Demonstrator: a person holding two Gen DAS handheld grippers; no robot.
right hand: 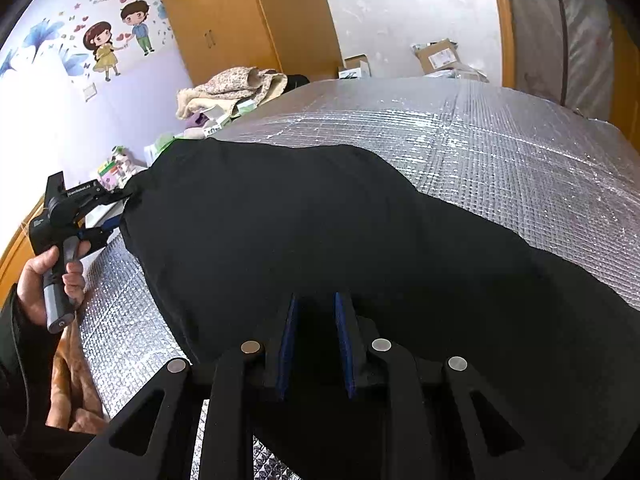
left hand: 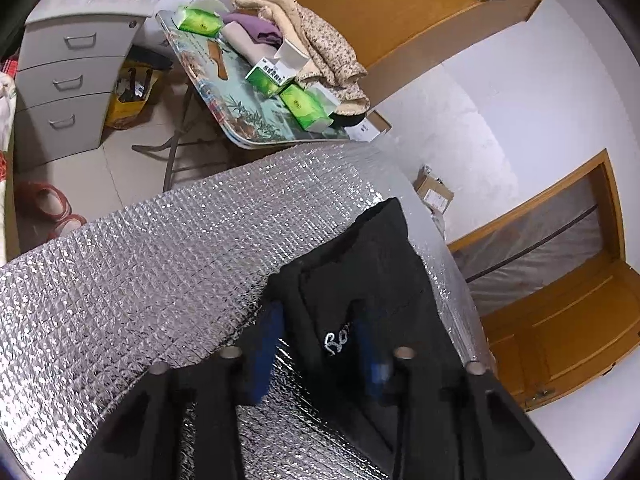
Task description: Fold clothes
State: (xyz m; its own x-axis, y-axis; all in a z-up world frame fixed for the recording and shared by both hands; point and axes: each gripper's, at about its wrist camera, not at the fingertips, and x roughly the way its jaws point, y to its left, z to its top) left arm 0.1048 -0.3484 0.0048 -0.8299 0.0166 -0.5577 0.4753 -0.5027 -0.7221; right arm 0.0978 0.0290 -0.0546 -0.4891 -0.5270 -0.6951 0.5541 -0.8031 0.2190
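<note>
A black garment [right hand: 320,220] lies spread over a silver quilted foil mat [right hand: 520,152]. In the right wrist view my right gripper [right hand: 316,298] is shut on the garment's near edge, with dark cloth bunched between its blue pads. My left gripper [right hand: 120,212], held by a hand, sits at the garment's far left corner. In the left wrist view that corner of the garment [left hand: 380,264], with white lettering, lies between the pads of the left gripper [left hand: 318,308]. The jaws stand apart around it, and foil shows between them lower down.
Beyond the foil mat [left hand: 140,260] stands a folding table [left hand: 240,136] with green tissue packs, boxes and piled clothes. A grey drawer cabinet [left hand: 72,80] is at the left and a wooden wardrobe [left hand: 400,12] behind. Cardboard boxes [right hand: 440,56] sit by the wall.
</note>
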